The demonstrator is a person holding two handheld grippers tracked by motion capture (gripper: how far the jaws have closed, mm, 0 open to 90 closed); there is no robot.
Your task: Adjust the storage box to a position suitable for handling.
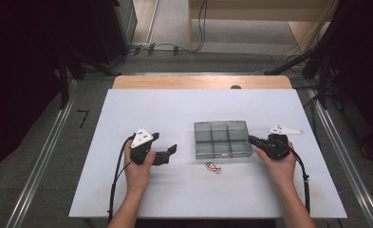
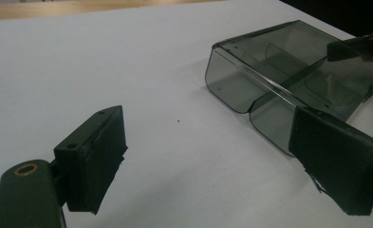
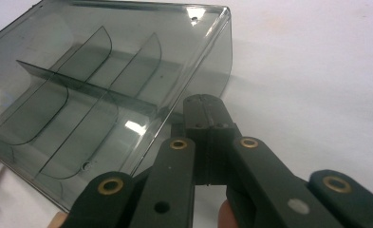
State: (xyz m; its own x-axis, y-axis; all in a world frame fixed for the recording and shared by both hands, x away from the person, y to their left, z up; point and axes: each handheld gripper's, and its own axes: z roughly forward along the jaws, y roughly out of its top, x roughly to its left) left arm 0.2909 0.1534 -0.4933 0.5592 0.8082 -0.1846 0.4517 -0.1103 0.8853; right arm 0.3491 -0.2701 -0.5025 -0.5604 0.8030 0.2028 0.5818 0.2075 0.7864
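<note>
Tray pinched at its edge, fish sticker waiting

Forearms are seen entering from the near edge of the white counter (image 1: pixel 127 199), one gripper held in each hand. Just beyond them, close to the near side of the tray, a small pink-and-green fish sticker (image 1: pixel 213 166) lies flat on the counter, touched by neither gripper.

The left gripper (image 1: pixel 167 154) is held low over the counter, well to the left of the tray, with its jaws spread wide apart and nothing between them; bare counter is seen through the gap in the left gripper view. The right gripper (image 1: pixel 253 140) is brought against the right end of the smoky, clear divided tray (image 1: pixel 220 138), and in the right gripper view its jaws are pressed together at the tray's thin wall (image 3: pixel 198 85) — whether the rim is truly pinched between them or merely touched cannot be told for certain.

The tray sits a little right of the counter's middle, its six compartments apparently empty. Beyond it, only a wooden strip at the far edge and cables on the floor are seen.

Trouble is judged most likely at the right-hand hold: the wall is thin, smooth and light, so a tug could let it slip out, or the tray could be tipped or skidded across the slick counter — perhaps over the fish sticker. The flat sticker may also be hard to lift with blunt jaws.
</note>
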